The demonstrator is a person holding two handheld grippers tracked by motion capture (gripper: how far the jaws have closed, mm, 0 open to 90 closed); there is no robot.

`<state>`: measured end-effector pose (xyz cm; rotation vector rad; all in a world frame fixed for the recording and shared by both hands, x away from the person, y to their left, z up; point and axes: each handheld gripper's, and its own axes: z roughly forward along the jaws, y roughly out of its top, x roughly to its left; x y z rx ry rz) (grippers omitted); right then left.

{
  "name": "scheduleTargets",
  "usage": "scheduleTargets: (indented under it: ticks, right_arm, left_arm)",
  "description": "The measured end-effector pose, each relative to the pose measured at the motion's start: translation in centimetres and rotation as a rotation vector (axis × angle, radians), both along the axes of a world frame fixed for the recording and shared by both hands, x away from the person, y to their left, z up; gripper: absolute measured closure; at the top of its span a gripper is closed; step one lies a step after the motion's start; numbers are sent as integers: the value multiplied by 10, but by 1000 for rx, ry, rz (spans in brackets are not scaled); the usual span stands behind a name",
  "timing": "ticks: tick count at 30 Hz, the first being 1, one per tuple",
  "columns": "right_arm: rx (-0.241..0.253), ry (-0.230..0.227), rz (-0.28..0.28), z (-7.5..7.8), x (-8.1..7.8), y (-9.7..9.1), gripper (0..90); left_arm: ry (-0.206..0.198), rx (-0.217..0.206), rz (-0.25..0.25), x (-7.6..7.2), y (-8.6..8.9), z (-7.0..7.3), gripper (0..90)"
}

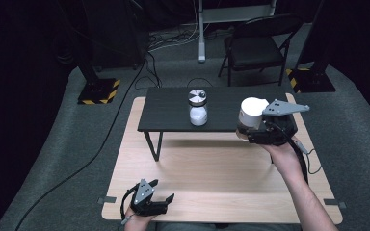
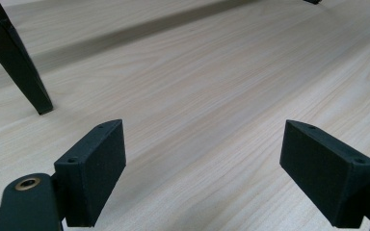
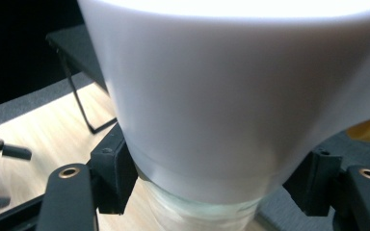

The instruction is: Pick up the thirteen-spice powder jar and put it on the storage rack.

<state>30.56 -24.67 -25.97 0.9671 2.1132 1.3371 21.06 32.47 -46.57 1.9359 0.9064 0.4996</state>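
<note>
My right gripper (image 1: pixel 247 129) is shut on a jar with a tall white cap (image 1: pixel 251 114) and holds it in the air over the right end of the low black table (image 1: pixel 168 118). In the right gripper view the two jaws press on the jar (image 3: pixel 231 96) near the cap's lower rim, with clear glass below. A second jar (image 1: pixel 198 108), with a silver and black lid and white contents, stands upright on the black table's middle. My left gripper (image 1: pixel 163 189) rests near the front left of the wooden board (image 1: pixel 212 178), open (image 2: pixel 202 168) with nothing between its jaws.
One black table leg (image 2: pixel 21 67) stands ahead and to the left of the left gripper. A folding chair (image 1: pixel 255 45) and stand bases with yellow-black stripes (image 1: pixel 99 91) sit on the grey carpet behind. Cables run across the floor at the left.
</note>
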Motion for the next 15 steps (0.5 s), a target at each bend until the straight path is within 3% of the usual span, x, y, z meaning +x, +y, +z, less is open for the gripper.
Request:
scheduleTargets:
  ticks: [6, 15]
  right_arm:
    - [-2, -8, -32, 6, 11, 4, 296]
    - [16, 11, -94, 1, 29, 14, 295]
  left_arm:
    - [-1, -3, 0, 0, 1, 0, 155]
    - [1, -7, -4, 0, 1, 0, 155]
